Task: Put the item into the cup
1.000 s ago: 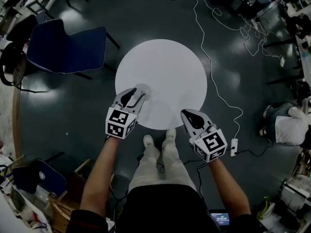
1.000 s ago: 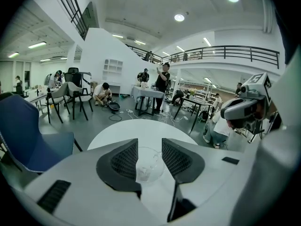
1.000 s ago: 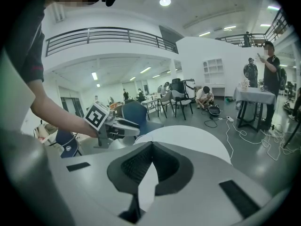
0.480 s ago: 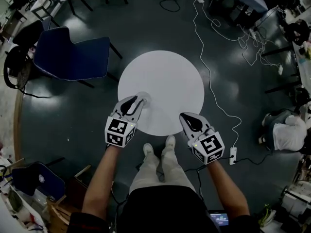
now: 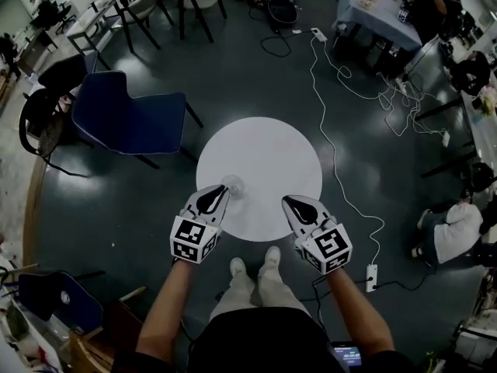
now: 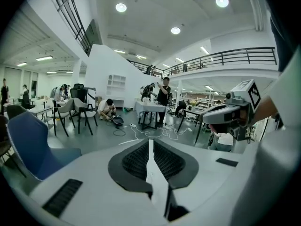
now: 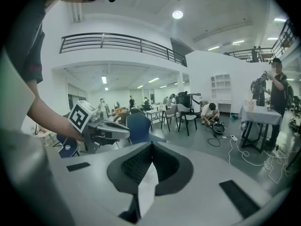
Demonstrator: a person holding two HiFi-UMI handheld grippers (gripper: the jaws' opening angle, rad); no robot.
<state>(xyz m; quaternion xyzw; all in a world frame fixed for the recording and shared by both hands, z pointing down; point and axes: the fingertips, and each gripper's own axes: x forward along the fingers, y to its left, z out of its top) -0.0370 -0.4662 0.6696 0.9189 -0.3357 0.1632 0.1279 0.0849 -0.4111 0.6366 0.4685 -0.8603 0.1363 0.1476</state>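
Left claw [image 5: 220,191] is closing to a narrow slit, empty, just beside the small clear cup [image 5: 233,185]. Right claw [image 5: 289,201] is pinched together over the round white desk [image 5: 264,150].

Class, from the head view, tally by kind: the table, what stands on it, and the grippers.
Round white table: 1
Clear cup: 1
Grippers: 2 (left gripper, jaws closing, nothing seen between them; right gripper)
Total: 4

It is a large open lab hall. A railed mezzanine gallery [image 7: 117,44] overlooks a dark polished floor [image 5: 116,208]. Around the round white bench [image 5: 258,154], a blue chair [image 5: 128,119] sits at ten o'clock, loose cables [image 5: 335,142] at two, and people [image 6: 162,91] at worktables [image 5: 373,6] at one.
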